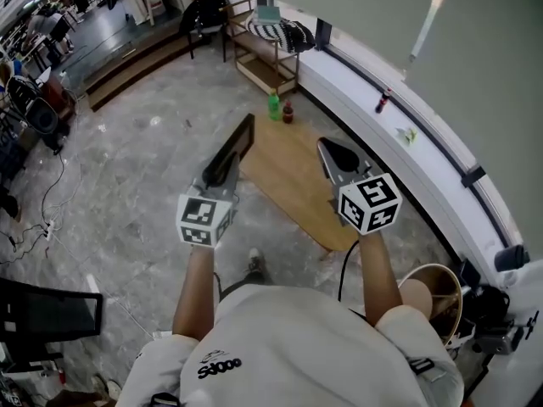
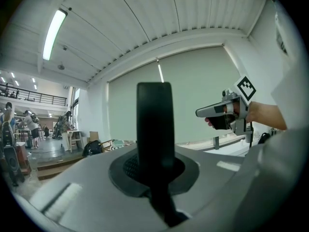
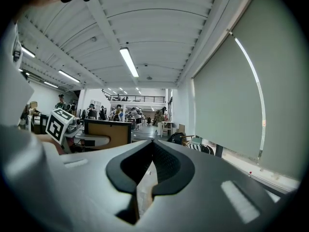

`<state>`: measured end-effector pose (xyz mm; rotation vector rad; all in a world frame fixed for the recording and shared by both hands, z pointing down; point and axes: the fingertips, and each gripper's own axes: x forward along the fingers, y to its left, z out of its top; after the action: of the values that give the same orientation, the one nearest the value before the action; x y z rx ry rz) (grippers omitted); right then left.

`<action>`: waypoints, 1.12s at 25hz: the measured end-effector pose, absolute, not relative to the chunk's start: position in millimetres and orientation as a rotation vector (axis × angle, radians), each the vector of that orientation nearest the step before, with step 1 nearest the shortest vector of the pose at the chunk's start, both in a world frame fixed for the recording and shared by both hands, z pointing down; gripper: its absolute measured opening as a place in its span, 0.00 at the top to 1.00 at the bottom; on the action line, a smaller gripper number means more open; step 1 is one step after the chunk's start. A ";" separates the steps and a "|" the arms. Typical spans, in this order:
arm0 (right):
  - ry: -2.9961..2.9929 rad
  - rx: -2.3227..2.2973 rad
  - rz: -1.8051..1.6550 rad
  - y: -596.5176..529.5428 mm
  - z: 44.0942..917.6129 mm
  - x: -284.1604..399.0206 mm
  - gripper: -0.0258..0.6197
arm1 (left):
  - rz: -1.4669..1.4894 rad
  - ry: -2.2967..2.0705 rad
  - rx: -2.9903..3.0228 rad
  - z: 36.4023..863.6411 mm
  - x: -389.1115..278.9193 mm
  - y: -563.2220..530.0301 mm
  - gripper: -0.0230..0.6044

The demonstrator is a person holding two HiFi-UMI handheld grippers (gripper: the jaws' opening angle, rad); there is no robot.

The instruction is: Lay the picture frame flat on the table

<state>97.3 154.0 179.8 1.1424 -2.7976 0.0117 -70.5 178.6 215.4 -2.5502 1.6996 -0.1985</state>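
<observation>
- Left gripper view: the jaws of my left gripper (image 2: 154,158) are clamped narrow on the picture frame (image 2: 154,120). It shows edge-on, a dark slab standing straight up out of the jaws.
- Head view: same grip. The frame runs forward and up from the left jaws, tilted, and is not lying on the tabletop (image 1: 288,185).
- The frame's far end sits over the tabletop's left edge, ahead of the left jaws.
- Right gripper view: the jaws of my right gripper (image 3: 152,144) are closed to the tips with nothing between them. Only a strip of wood and floor shows through the slit behind the tips.
- From the right jaws, the frame is off to the left and well apart. Its brown face with a dark border is turned toward them, and the left gripper's marker cube is just beside it.
- The tabletop is low, bare wood. It lies below and ahead of both pairs of jaws, mostly between them.
- A green bottle (image 1: 274,104) and a dark bottle (image 1: 288,113) stand side by side far ahead of the jaws, at the tabletop's far end. I can't tell whether they stand on it or on the floor.
</observation>
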 end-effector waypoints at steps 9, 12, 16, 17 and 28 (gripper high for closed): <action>-2.808 1.141 0.057 73.3 173.3 54.8 0.96 | -0.173 1.689 -2.587 209.2 -112.0 94.1 0.93; -2.793 1.149 0.076 53.6 178.5 41.5 0.96 | -0.188 1.691 -2.605 215.1 -127.4 73.9 0.93; -2.772 1.163 0.113 22.7 186.6 26.5 0.96 | -0.213 1.685 -2.632 224.8 -144.7 43.1 0.93; -2.765 1.163 0.120 15.8 189.4 21.8 0.96 | -0.224 1.682 -2.644 228.9 -149.2 36.0 0.93; -2.651 1.189 0.214 -41.1 254.6 -16.3 0.96 | -0.385 1.605 -2.783 308.3 -184.6 -26.7 0.93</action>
<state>-16.3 -41.1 254.6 1.1886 -2.6507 0.2137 -184.6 -26.7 308.3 -2.7834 1.6054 -0.3847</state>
